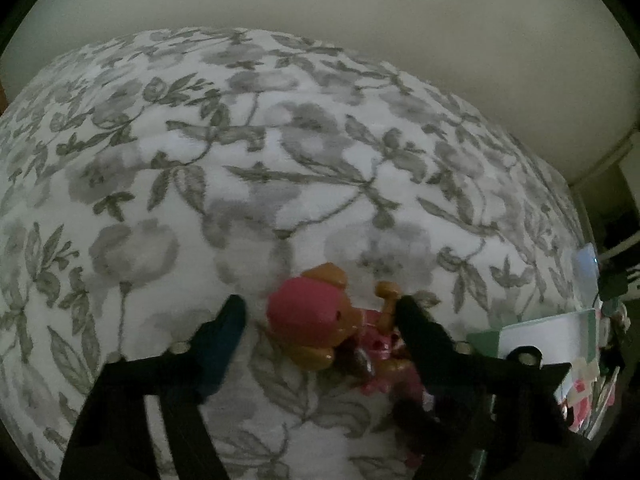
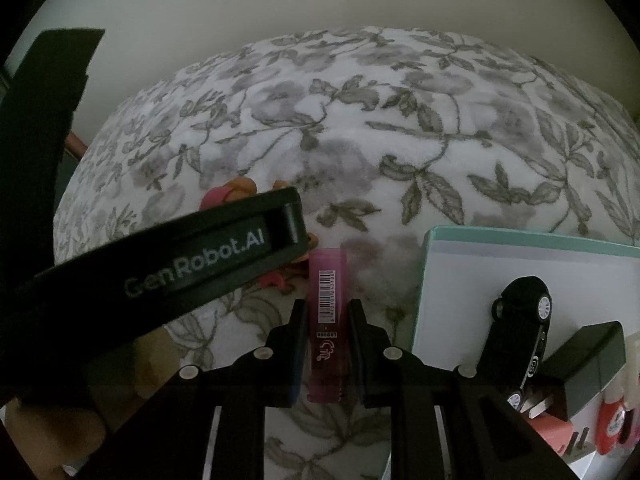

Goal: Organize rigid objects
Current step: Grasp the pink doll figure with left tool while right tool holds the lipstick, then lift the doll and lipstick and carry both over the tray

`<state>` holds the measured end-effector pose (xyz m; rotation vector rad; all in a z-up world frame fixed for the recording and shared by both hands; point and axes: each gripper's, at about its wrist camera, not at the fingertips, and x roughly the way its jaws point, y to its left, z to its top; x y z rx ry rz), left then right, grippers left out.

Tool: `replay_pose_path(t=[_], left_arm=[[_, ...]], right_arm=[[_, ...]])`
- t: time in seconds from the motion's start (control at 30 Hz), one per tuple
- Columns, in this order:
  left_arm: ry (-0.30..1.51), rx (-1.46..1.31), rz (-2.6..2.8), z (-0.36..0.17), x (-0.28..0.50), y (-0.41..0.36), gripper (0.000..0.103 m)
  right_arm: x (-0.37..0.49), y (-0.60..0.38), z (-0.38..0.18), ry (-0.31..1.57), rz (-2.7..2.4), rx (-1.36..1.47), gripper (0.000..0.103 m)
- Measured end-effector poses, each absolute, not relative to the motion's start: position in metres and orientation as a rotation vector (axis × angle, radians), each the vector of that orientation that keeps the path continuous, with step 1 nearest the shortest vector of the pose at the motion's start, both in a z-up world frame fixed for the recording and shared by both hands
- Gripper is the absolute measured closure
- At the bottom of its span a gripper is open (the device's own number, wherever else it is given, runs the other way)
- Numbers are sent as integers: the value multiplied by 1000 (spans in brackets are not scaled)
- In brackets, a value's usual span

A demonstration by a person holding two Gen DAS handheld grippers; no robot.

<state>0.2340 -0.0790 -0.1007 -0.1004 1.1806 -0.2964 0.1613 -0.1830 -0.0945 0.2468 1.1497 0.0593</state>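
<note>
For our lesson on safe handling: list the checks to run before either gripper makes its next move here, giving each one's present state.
1. Right gripper clamps pink stick: ok.
2. Toy dog figure sits between left gripper fingers: ok.
3. Left pads pressing the figure: cannot tell; one finger looks apart.
4. Box has bare floor for another item: ok.
5. Black toy car in the box, clear of that bare floor: ok.

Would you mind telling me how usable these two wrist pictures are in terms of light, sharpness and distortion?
Left wrist view: dim, fisheye-bulged floral bedspread, and the toy figure between the left gripper fingers is soft. Right wrist view: equally dim, yet the barcode on the pink tube in the right gripper reads crisply; dark vignette at the corners.
</note>
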Motion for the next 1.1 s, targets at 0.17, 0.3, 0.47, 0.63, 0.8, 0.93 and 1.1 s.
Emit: replay_pose_path(t=[0.17,0.3,0.47,0.63,0.8,0.93,1.1], left_arm=[[1183,-95,-318,-100,233,-80,39],[1192,-101,-302,-97,231,-73,39],[1179,-126,-292,-81,223,-62,39],[1154,-156,-298,-58,209,-55,39],[1127,-128,-285,-37,191,-51,39],[1104,-116,-273,-22,177,-45,39],[1078,-107,-277,-7,156,-42,39]], right_arm=[[159,-183,-94,1150,61,243,82],[158,-182,-94,1154,58,237,82],[151,-183,-92,1159,51,246,82],[134,-188,-82,1151,50,272,82],[113,-189,-62,1121,55,282,82],[97,-190,-48,1092,58,295,82],[78,-194,-29,1049,50,328,82]])
